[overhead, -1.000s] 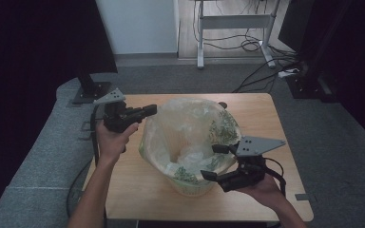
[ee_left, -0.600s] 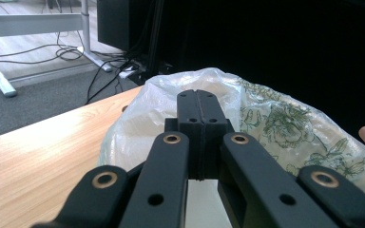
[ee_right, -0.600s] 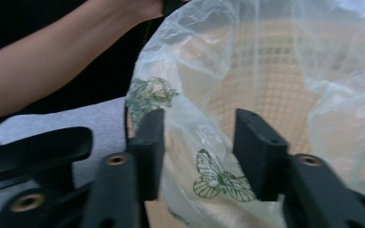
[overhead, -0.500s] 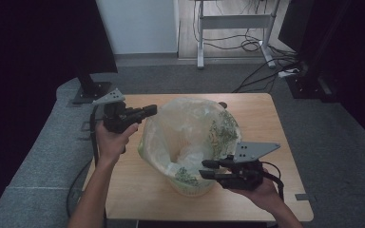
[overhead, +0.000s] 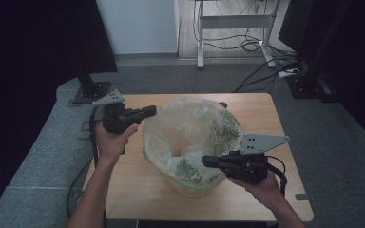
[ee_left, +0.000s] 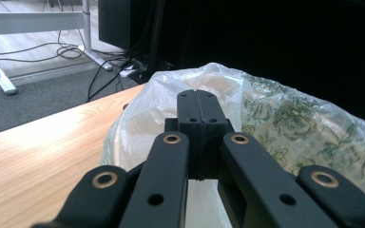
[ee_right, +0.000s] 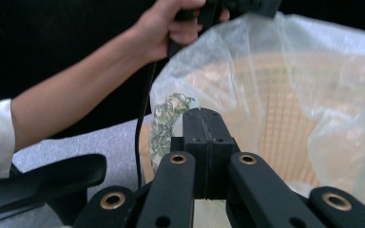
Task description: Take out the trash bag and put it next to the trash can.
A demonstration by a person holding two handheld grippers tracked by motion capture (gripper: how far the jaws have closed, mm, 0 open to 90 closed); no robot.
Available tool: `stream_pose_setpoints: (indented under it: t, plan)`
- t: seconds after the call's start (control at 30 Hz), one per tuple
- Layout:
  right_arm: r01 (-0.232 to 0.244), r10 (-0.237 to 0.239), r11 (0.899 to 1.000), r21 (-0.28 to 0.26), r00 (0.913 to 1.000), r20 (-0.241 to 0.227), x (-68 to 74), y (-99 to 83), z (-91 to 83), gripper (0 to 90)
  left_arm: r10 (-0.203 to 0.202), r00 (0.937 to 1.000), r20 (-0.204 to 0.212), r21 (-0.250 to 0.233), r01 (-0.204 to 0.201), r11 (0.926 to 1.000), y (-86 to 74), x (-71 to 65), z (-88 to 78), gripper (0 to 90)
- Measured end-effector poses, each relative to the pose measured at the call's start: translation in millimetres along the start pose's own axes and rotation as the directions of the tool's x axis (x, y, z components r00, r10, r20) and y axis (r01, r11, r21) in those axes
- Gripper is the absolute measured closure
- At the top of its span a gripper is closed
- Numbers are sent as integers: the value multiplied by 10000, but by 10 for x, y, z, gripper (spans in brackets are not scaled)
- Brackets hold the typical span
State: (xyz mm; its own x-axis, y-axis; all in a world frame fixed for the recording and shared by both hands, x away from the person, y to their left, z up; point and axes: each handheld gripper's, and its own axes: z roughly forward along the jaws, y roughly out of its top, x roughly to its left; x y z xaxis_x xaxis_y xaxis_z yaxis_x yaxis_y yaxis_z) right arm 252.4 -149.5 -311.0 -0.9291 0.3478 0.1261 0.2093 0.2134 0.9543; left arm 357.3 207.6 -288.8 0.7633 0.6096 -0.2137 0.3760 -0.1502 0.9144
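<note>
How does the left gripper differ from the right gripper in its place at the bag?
The left gripper is at the far left rim of the plastic bag; the right gripper is at its near right rim. The left points right, the right points left. Both have their fingers shut at the bag's edge.

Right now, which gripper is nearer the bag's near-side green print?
Right. The right gripper, jaws just closed at the bag rim, is beside that print; the left gripper is across the bag's opening.

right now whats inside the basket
A clear plastic bag with green print lines the basket, its top draped over the rim. The basket's mesh wall shows through it. The bottom is hidden by folds of bag, so I can't tell if anything lies there.
</note>
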Motion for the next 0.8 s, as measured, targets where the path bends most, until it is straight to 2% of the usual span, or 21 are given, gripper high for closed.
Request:
stream_pose_setpoints:
  t: [0.1, 0.27, 0.43, 0.57, 0.7, 0.8]
  plan:
    - [123, -121, 9998, -167, 9998, 148, 0, 97, -5, 890, -25, 10000, 13, -8, 25, 10000, -6, 4, 2, 900]
    - [70, -59, 9989, -454, 9997, 237, -43, 220, -7, 890, -47, 10000, 51, -29, 47, 10000, -14, 5, 9, 900]
    - [277, -257, 9982, -540, 9990, 377, -75, 273, 20, 890, -64, 9999, 82, -8, 64, 10000, -29, 6, 31, 900]
    - [240, -216, 9972, -709, 9992, 341, -118, 310, 19, 890, -85, 9999, 100, -3, 85, 10000, -47, 7, 40, 900]
    - [175, -158, 9979, -619, 9995, 280, -130, 259, 30, 876, -110, 9999, 123, -13, 110, 9999, -62, 11, 35, 900]
    - [219, -203, 9967, -779, 9996, 211, -131, 191, -44, 565, -129, 9998, 140, -29, 130, 9999, -69, 13, 22, 900]
